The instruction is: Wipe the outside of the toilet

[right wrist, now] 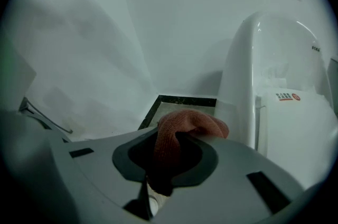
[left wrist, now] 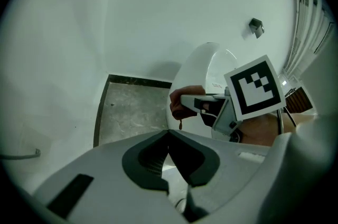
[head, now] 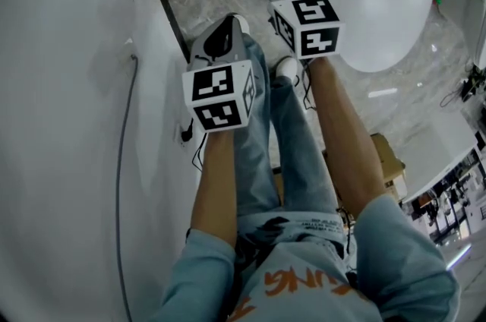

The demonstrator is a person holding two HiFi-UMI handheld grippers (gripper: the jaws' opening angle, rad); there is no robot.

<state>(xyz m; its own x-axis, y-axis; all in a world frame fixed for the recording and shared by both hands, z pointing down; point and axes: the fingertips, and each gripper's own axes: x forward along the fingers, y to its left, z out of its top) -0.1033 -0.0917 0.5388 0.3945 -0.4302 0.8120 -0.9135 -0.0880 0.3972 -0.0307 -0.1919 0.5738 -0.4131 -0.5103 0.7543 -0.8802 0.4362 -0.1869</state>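
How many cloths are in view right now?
1: a reddish cloth clamped in the right tongs, near the toilet. The left tongs are shut and empty. More may lie out of view.

Lighting: even, cool, fairly bright light from overhead in all three views, with a soft sheen on the toilet (head: 380, 1) lid, pale streak reflections on the polished floor (head: 382, 93) and a faint shadow on the wall (left wrist: 158, 67) beside the toilet. Optics: strong fisheye bending, with black vignetted corners in both gripper views. Focus: near housings soft and dim; cloth (right wrist: 193, 123) lit above, lower fold lost in shadow inside the right gripper (right wrist: 177, 139).
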